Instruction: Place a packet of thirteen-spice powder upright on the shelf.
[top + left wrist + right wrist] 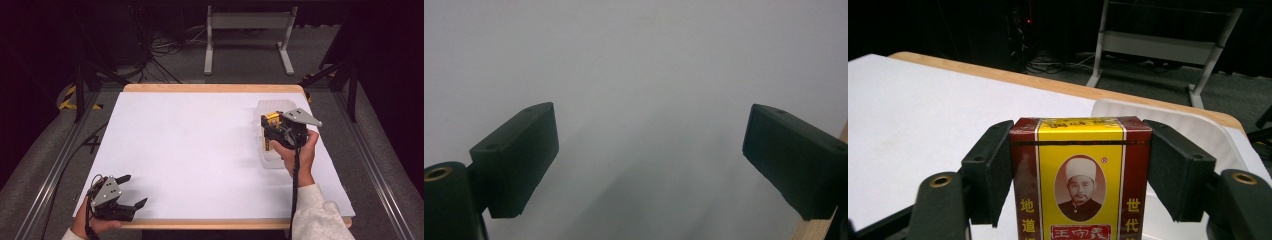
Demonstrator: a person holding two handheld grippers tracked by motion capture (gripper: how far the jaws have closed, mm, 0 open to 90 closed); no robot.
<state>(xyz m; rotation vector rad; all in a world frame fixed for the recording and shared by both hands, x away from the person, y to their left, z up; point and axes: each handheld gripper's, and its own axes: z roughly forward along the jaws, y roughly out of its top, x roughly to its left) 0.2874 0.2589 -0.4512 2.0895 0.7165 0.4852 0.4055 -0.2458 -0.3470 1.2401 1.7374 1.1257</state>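
A red and yellow box (1080, 150) with a printed portrait and Chinese characters stands upright between the jaws of my right gripper (1080, 172), which is shut on its two sides. In the high view that box (271, 117) and the right gripper (270, 128) hover over a translucent white container (274, 105) at the table's right side; the container's rim (1193, 122) lies just behind the box. My left gripper (136, 190) is held low at the table's front left corner, open, with nothing between its jaws (649, 155).
A white sheet (190, 145) covers the wooden table, whose edge (215, 88) shows at the back. A grey metal stand (247, 22) and cables (165, 47) sit on the floor beyond. Metal rails (60, 160) run along both sides.
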